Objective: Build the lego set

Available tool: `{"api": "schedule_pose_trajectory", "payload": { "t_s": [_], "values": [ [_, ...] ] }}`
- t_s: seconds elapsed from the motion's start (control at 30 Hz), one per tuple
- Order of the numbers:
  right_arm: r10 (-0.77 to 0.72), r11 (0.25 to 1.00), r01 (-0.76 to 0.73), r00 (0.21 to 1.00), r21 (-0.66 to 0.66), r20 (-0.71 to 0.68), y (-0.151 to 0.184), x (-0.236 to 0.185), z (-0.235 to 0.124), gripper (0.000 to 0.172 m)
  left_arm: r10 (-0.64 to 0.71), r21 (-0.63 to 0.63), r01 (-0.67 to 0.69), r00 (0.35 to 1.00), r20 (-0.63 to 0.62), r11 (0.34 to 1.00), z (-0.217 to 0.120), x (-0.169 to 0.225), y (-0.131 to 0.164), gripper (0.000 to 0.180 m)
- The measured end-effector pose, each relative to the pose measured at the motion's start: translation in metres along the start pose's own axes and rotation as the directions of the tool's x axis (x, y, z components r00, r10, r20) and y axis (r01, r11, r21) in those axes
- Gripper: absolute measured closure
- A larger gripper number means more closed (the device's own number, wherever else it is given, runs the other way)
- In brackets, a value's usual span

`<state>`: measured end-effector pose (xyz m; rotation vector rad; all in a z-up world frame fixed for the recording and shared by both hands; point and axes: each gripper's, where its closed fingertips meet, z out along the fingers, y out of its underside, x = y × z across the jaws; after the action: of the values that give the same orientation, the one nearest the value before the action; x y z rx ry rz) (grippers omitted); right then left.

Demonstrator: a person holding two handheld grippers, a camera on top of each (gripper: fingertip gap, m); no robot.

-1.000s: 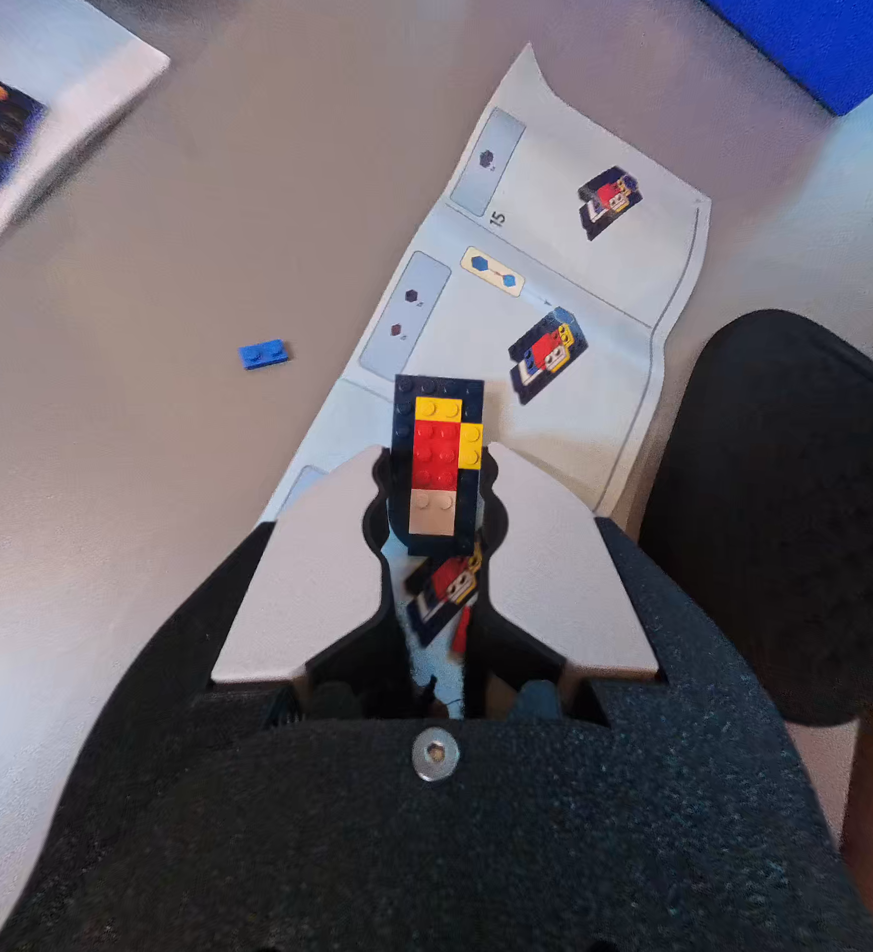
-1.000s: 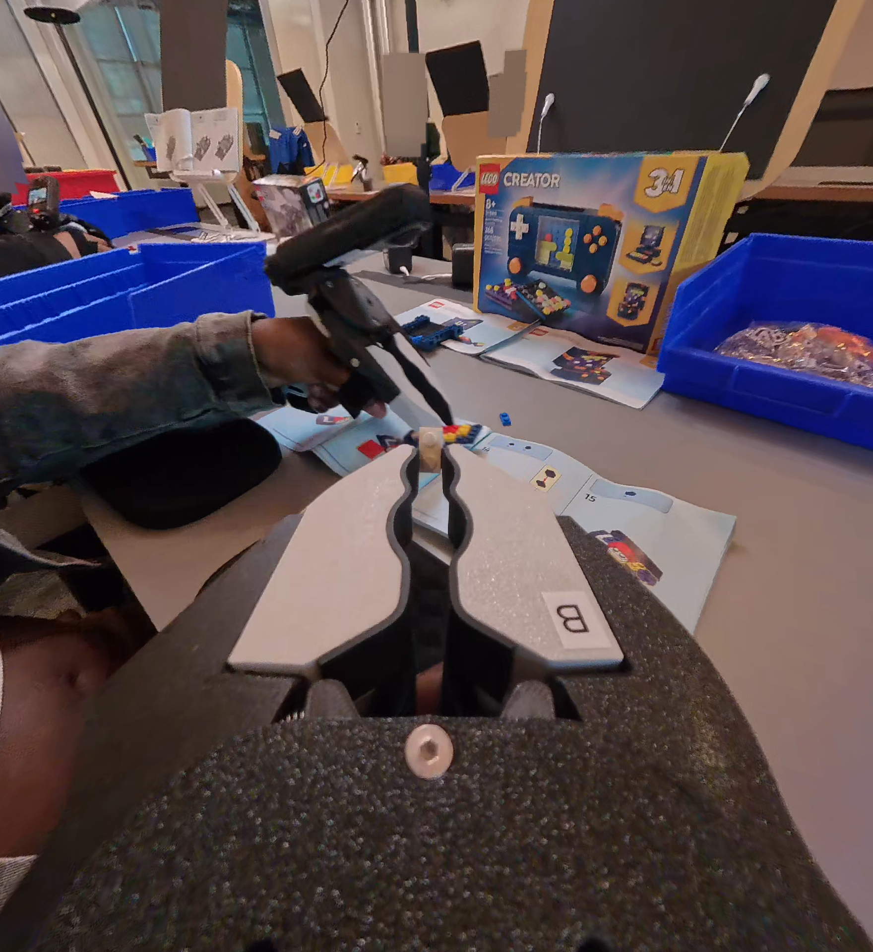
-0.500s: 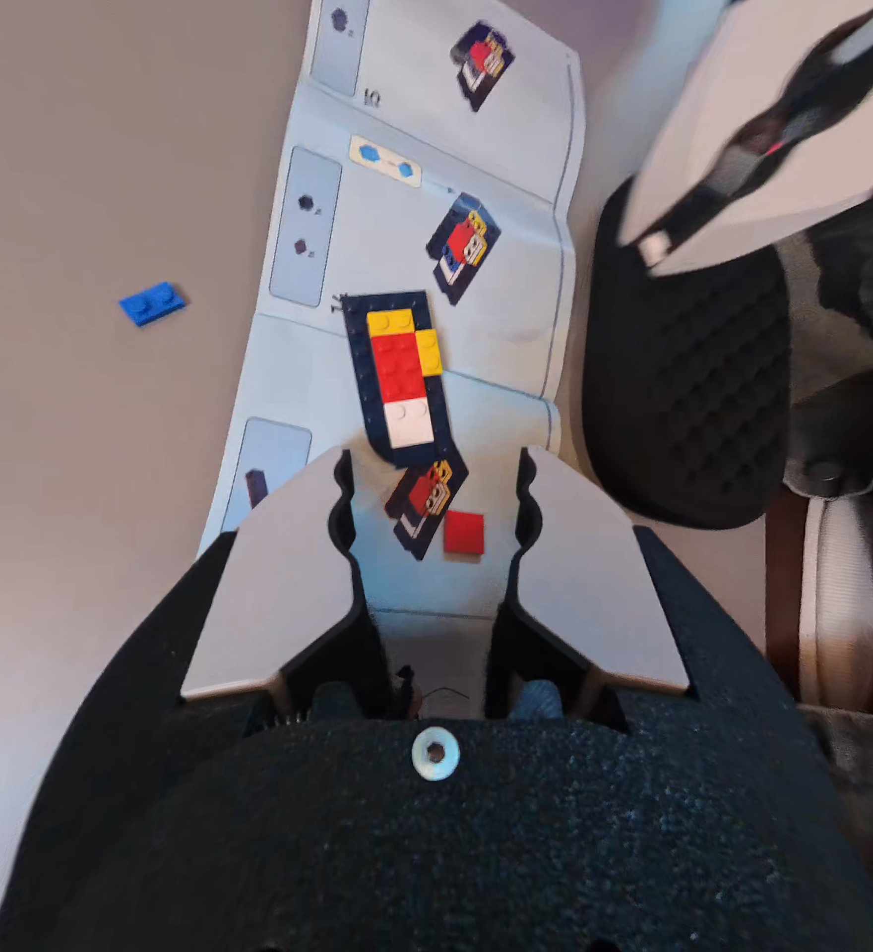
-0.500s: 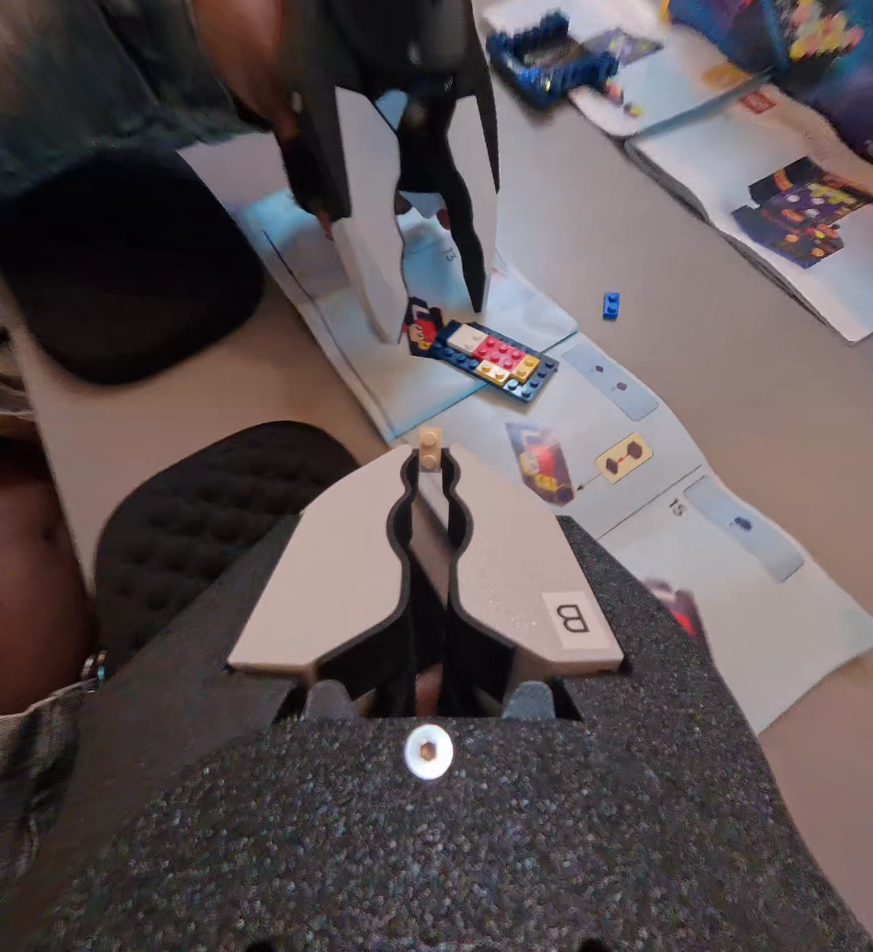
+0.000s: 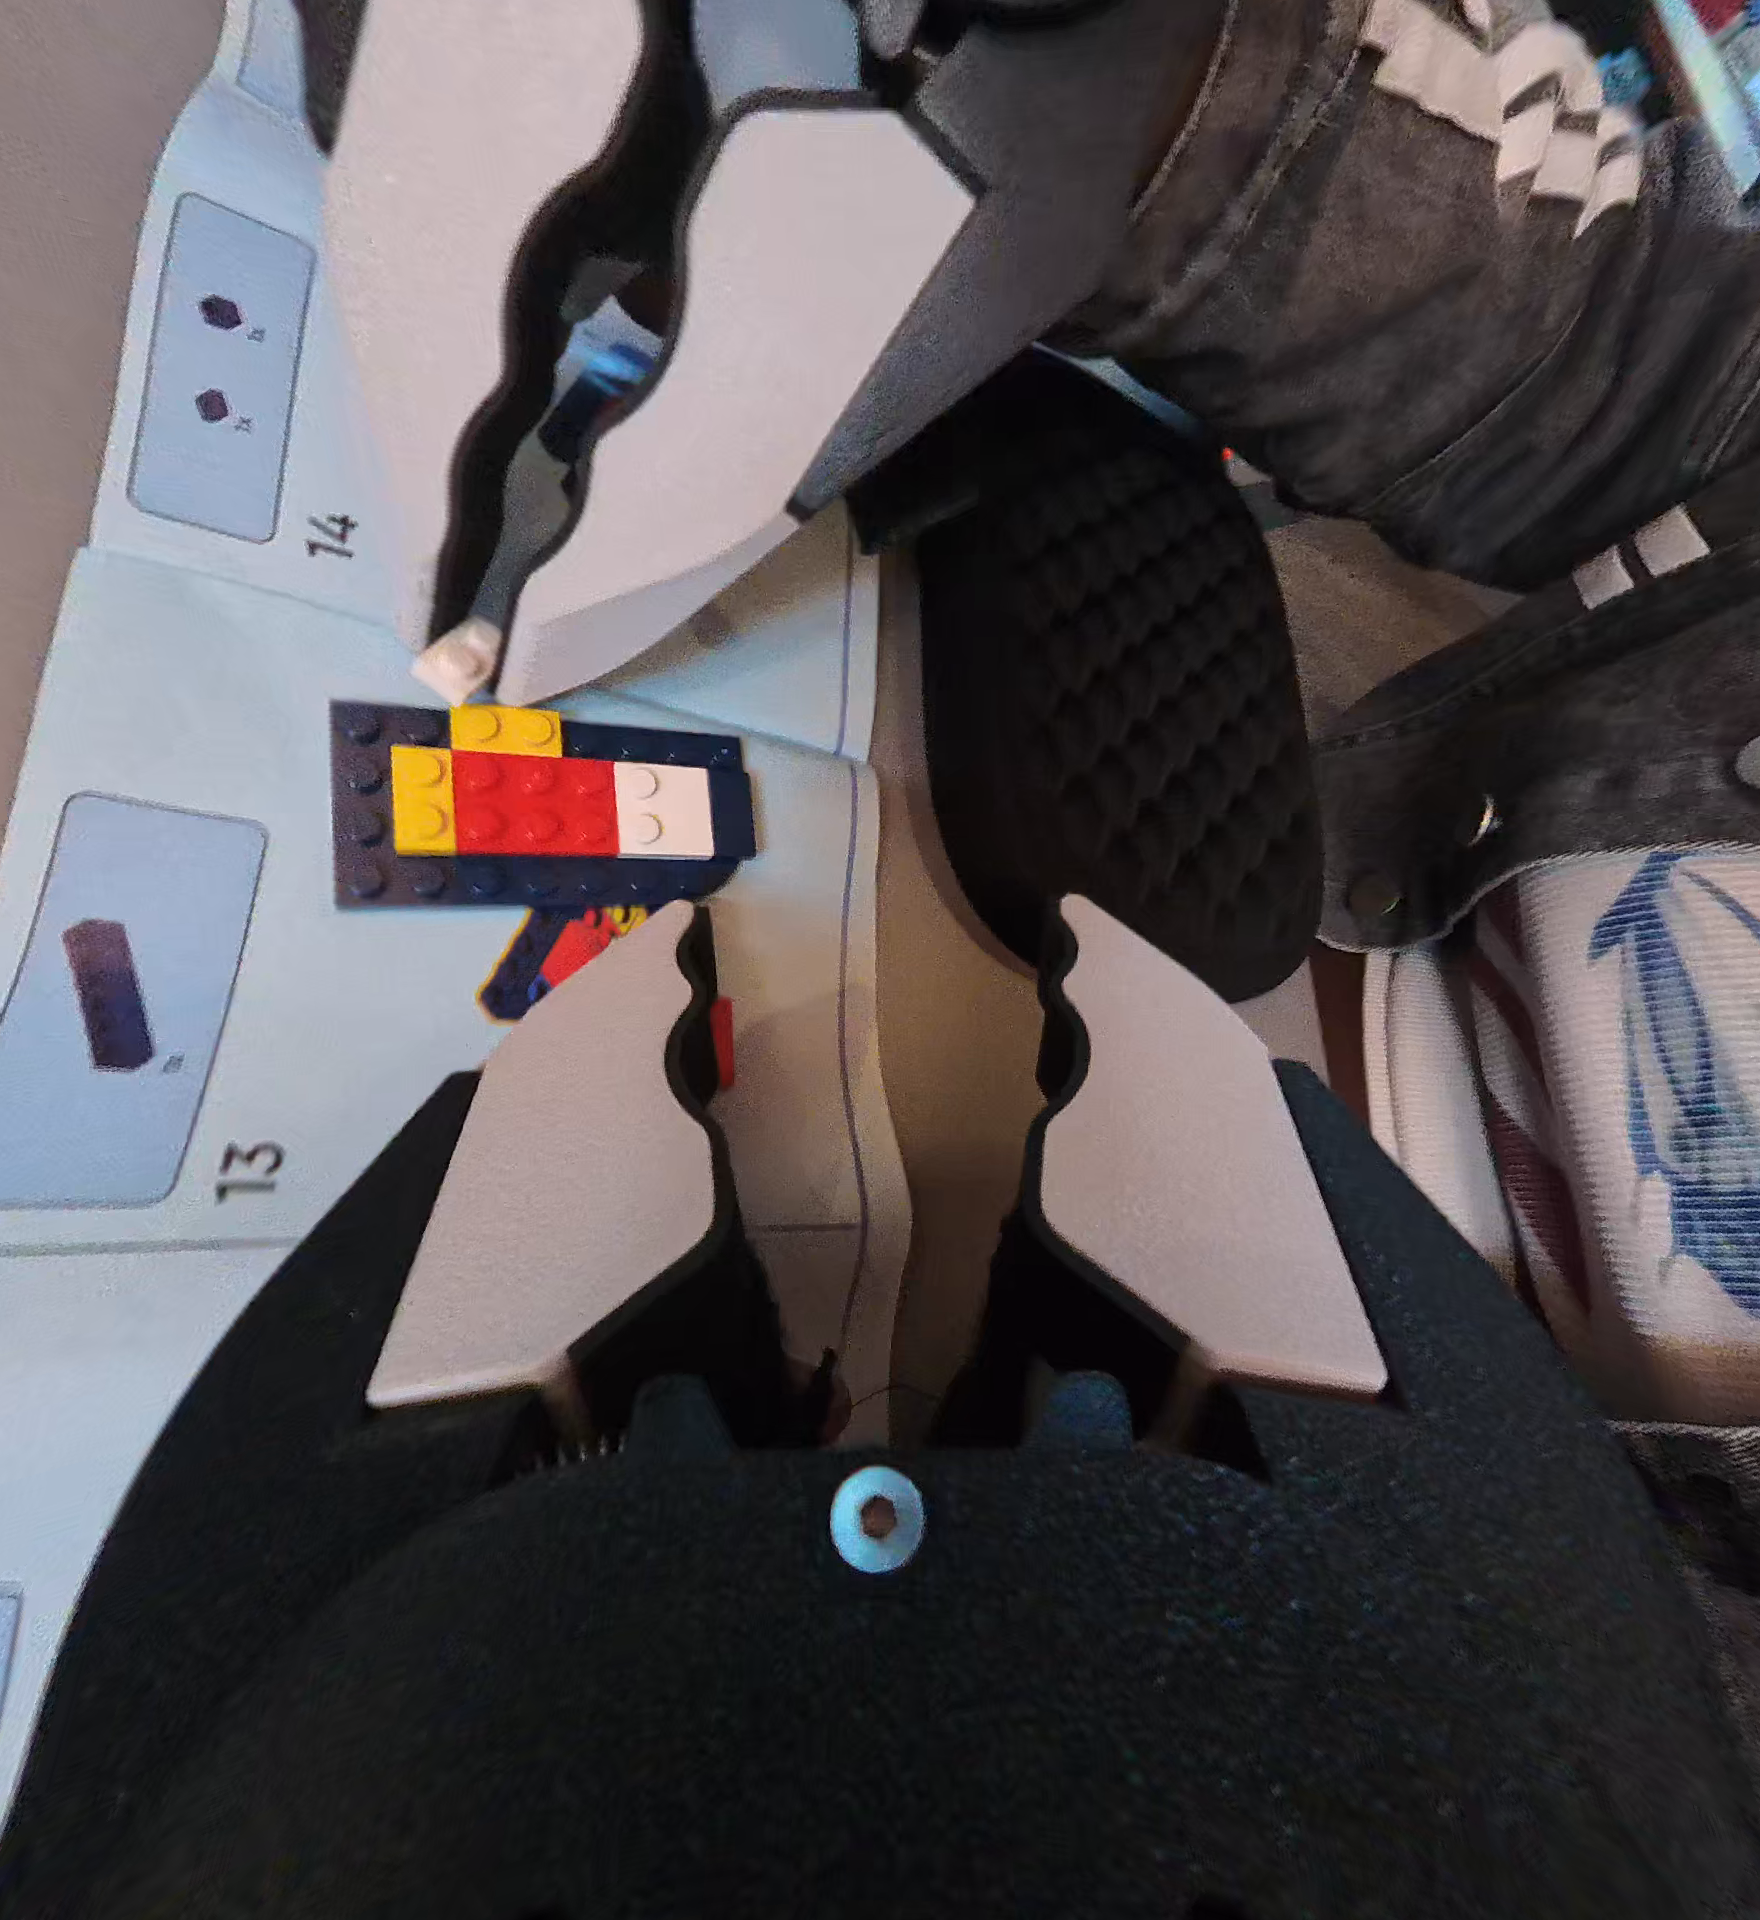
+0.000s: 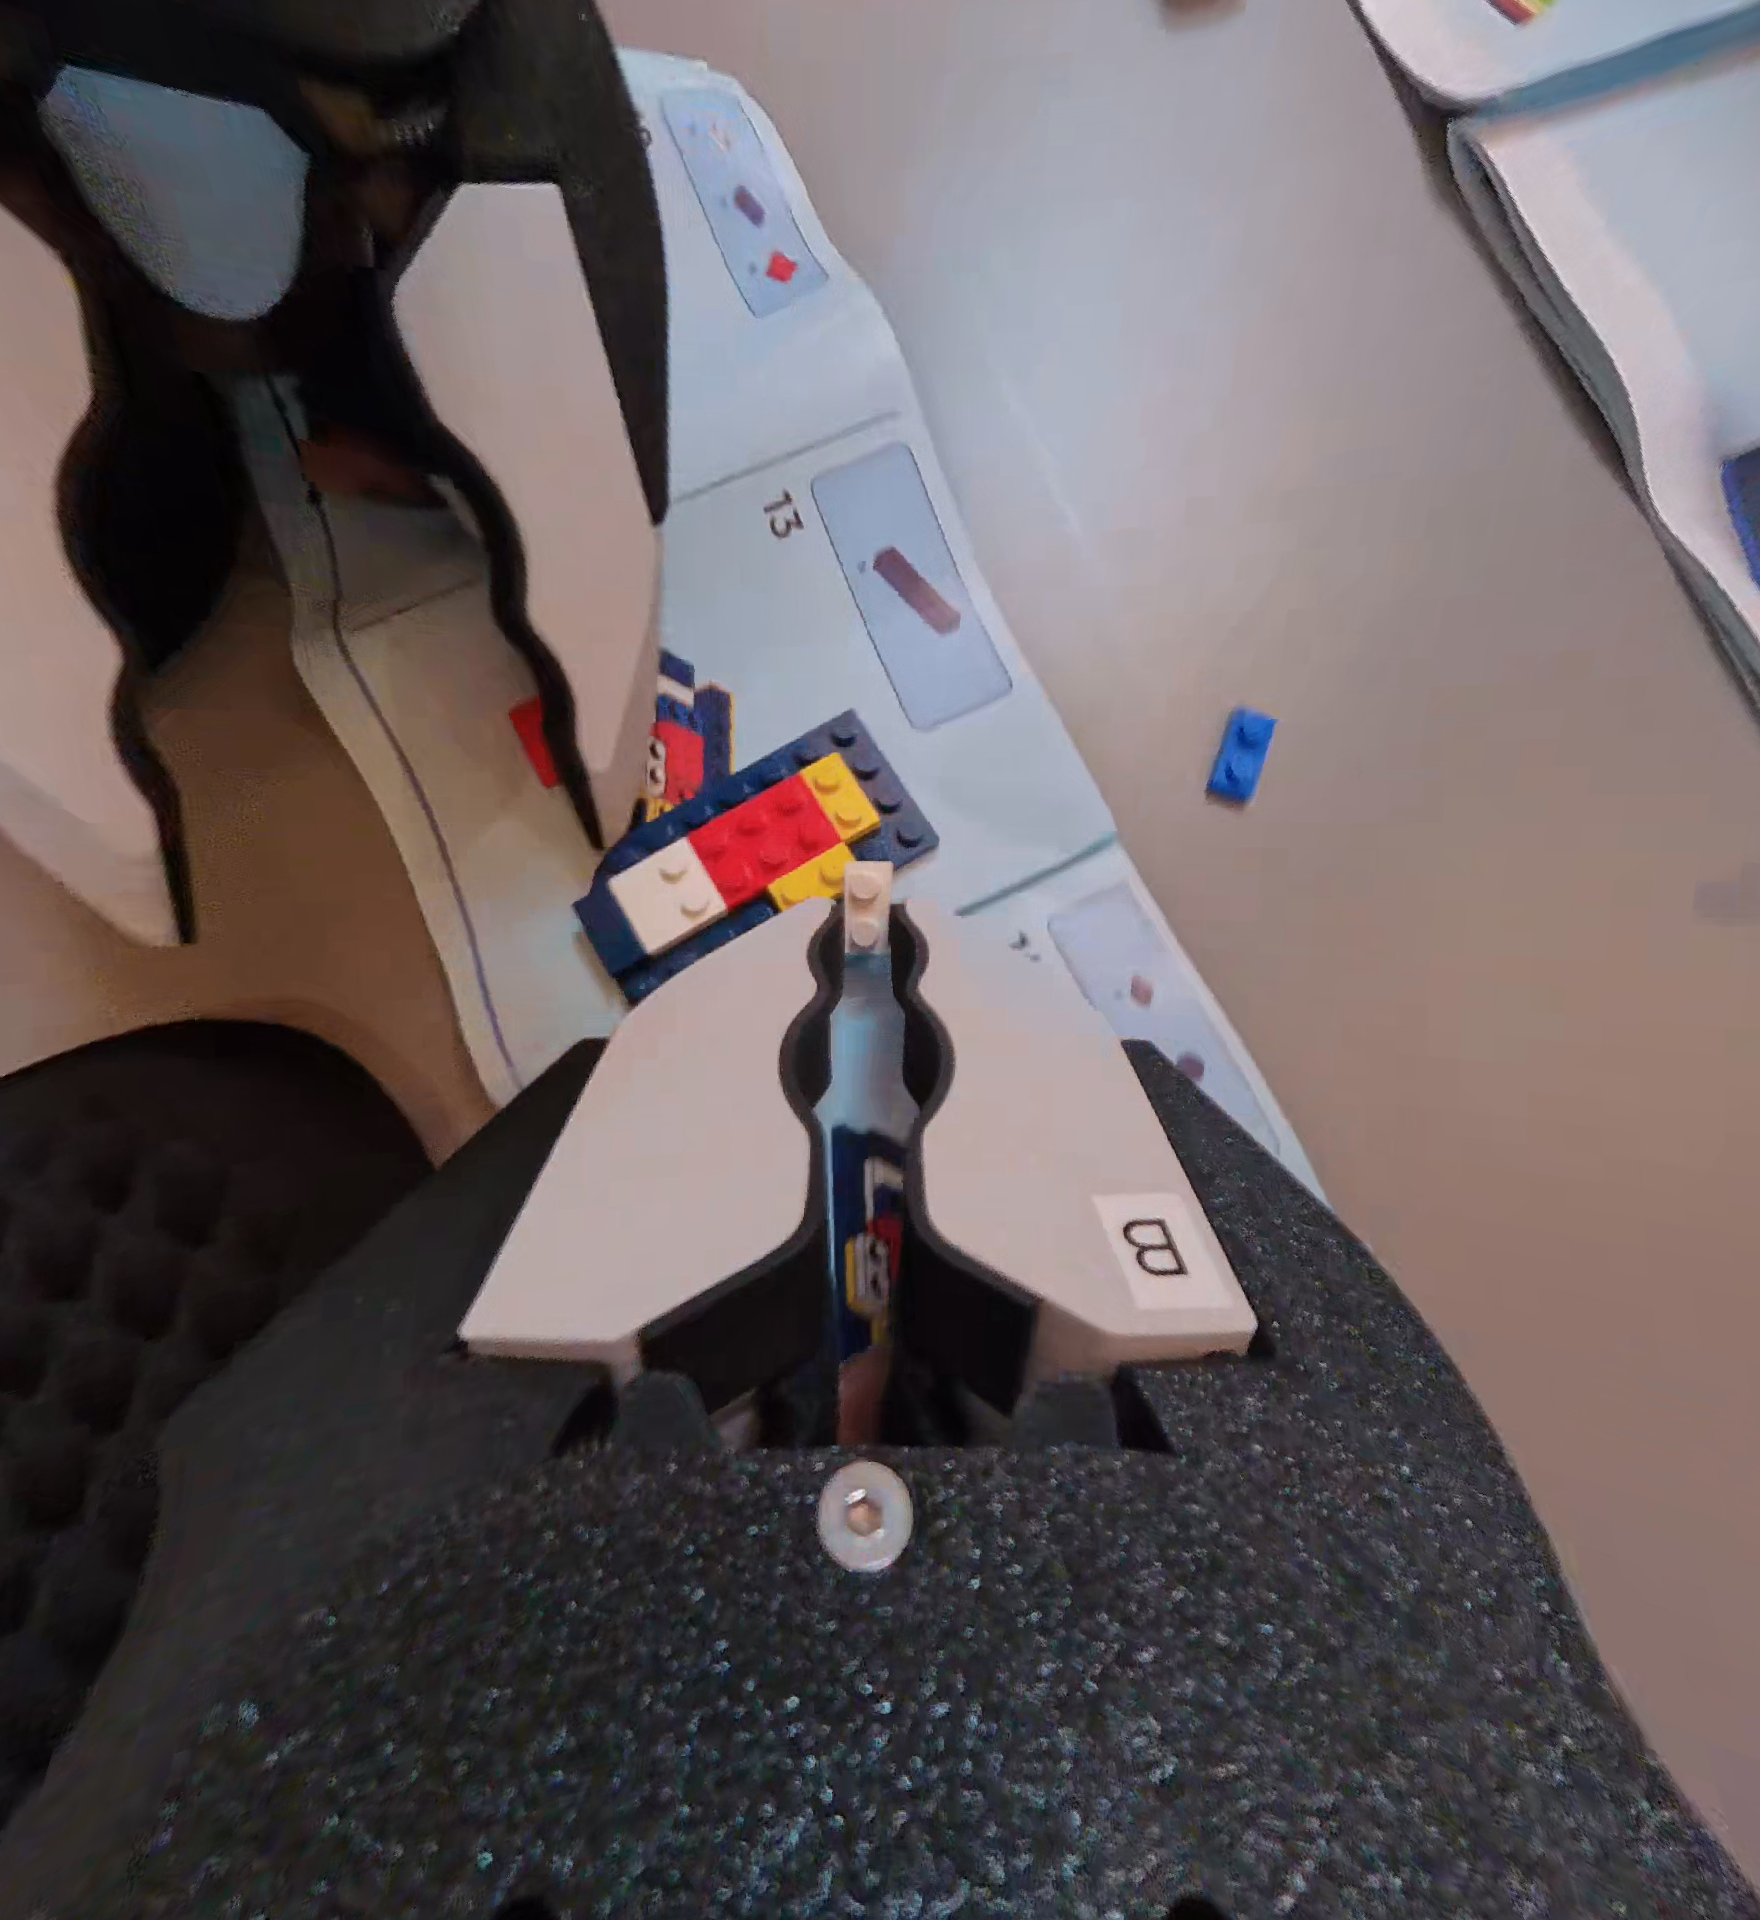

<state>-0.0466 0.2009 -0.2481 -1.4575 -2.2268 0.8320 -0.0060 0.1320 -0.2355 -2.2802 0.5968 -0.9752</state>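
Observation:
A dark blue plate with yellow, red and white bricks on it (image 5: 533, 805) lies flat on the pale blue instruction sheet (image 5: 232, 914); it also shows in the right wrist view (image 6: 762, 847). My left gripper (image 5: 871, 925) is open and holds nothing, its fingertips just near of the plate. A small red piece (image 5: 720, 1039) lies by its left finger. My right gripper (image 6: 868, 909) is shut on a small tan plate (image 6: 868, 899) and holds it just over the plate's yellow corner. That tan plate also shows in the left wrist view (image 5: 455, 660).
A loose blue plate (image 6: 1240, 753) lies on the grey table to the right of the sheet. A black dimpled pad (image 5: 1115, 707) lies right of the sheet. Open booklets (image 6: 1634, 312) lie at the far right. A person's sleeve (image 5: 1427, 260) is near.
My left gripper opened and let the brick-covered plate go onto the sheet, then drew back. My right gripper came down with the tan plate to the plate's yellow corner.

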Motion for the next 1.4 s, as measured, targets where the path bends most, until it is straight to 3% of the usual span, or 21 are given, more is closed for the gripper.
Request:
{"api": "schedule_pose_trajectory", "payload": {
  "t_s": [0.17, 0.3, 0.4, 0.5, 0.6, 0.7, 0.9, 1.23, 1.4],
  "values": [
    [-0.018, 1.000, 0.017, 0.998, 0.020, 0.053, -0.018, 0.005, 0.015, 0.163, 0.021, 0.039, -0.026, 0.992, 0.124, 0.999, -0.026, -0.016, 0.001, 0.124],
    [0.035, 0.997, -0.036, 0.999, 0.061, 0.025, -0.024, 0.002, -0.002, 0.163, 0.102, 0.010, -0.113, 0.931, 0.350, 0.994, -0.056, -0.044, 0.003, 0.121],
    [0.069, 0.992, -0.071, 0.997, 0.108, 0.027, -0.024, -0.016, -0.018, 0.164, 0.136, 0.122, -0.234, 0.836, 0.532, 0.964, -0.087, -0.060, -0.021, 0.123],
    [0.056, 0.991, -0.064, 0.996, 0.113, 0.070, -0.017, -0.044, -0.024, 0.163, -0.023, 0.297, -0.278, 0.694, 0.720, 0.913, -0.133, -0.082, -0.036, 0.133],
    [0.039, 0.995, -0.049, 0.992, 0.083, 0.118, -0.010, -0.068, -0.016, 0.163, -0.134, 0.413, -0.349, 0.605, 0.784, 0.841, -0.167, -0.088, -0.039, 0.138],
    [0.028, 0.999, -0.032, 0.991, 0.025, 0.129, -0.003, -0.077, -0.004, 0.163, -0.174, 0.480, -0.366, 0.622, 0.763, 0.798, -0.176, -0.085, -0.041, 0.139],
    [0.051, 0.999, -0.050, 0.992, -0.011, 0.117, 0.003, -0.070, 0.005, 0.163, -0.187, 0.497, -0.347, 0.639, 0.746, 0.796, -0.173, -0.092, -0.035, 0.139],
    [0.113, 0.993, -0.115, 0.992, 0.030, 0.062, 0.003, -0.038, -0.009, 0.163, -0.045, 0.364, -0.347, 0.667, 0.743, 0.864, -0.137, -0.091, -0.030, 0.140],
    [0.229, 0.962, -0.229, 0.973, 0.147, 0.013, -0.015, -0.020, -0.017, 0.163, 0.133, 0.301, -0.369, 0.797, 0.589, 0.879, -0.096, -0.063, -0.036, 0.136]
  ]
}}
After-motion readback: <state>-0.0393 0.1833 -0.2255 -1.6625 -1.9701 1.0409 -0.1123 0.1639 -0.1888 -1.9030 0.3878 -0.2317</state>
